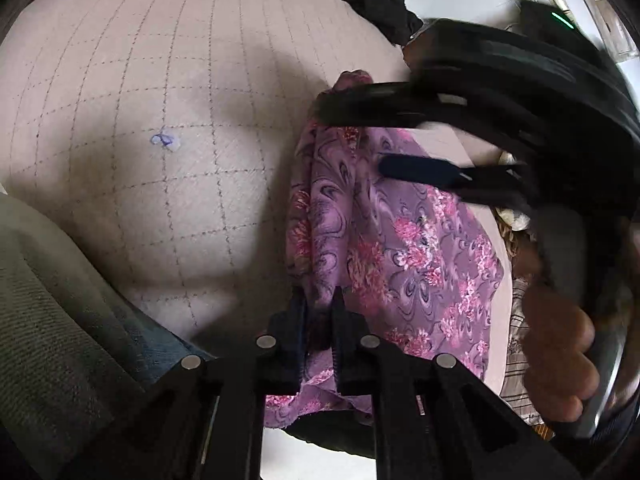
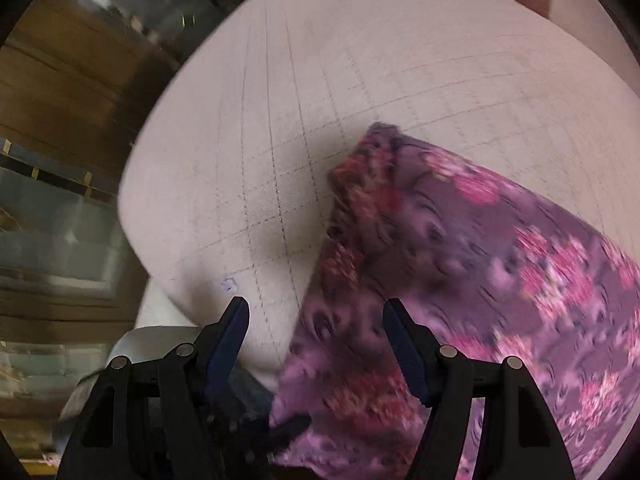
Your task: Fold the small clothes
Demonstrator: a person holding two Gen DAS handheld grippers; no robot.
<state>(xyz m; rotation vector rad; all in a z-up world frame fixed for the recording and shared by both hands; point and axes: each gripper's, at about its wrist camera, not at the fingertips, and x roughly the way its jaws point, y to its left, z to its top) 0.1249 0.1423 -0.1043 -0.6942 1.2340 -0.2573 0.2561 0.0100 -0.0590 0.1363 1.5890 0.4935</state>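
Purple floral garment point(image 1: 384, 248) is seen part-lifted off a pale quilted bed surface point(image 1: 160, 80), one gathered edge pinched tight between the narrow jaws of the left gripper point(image 1: 318, 312) near the bottom of the left wrist view. The rest of the cloth is draped to the right across the stitched grid. In the same view the right gripper point(image 1: 384, 140) is caught blurred above the garment's far end, its jaws spread, nothing held between them; the right hand point(image 1: 560, 356) is glimpsed around its handle. From the right wrist view, the right gripper point(image 2: 316, 312) is shown wide open over the near edge of the garment point(image 2: 460, 280), the picture smeared by motion. A small blue ink mark point(image 1: 164, 140) is visible on the quilt, well apart from the cloth. The step is judged to be an early one: a second corner is being sought. A firm grasp on the far edge would next be required so the cloth can be spread flat.
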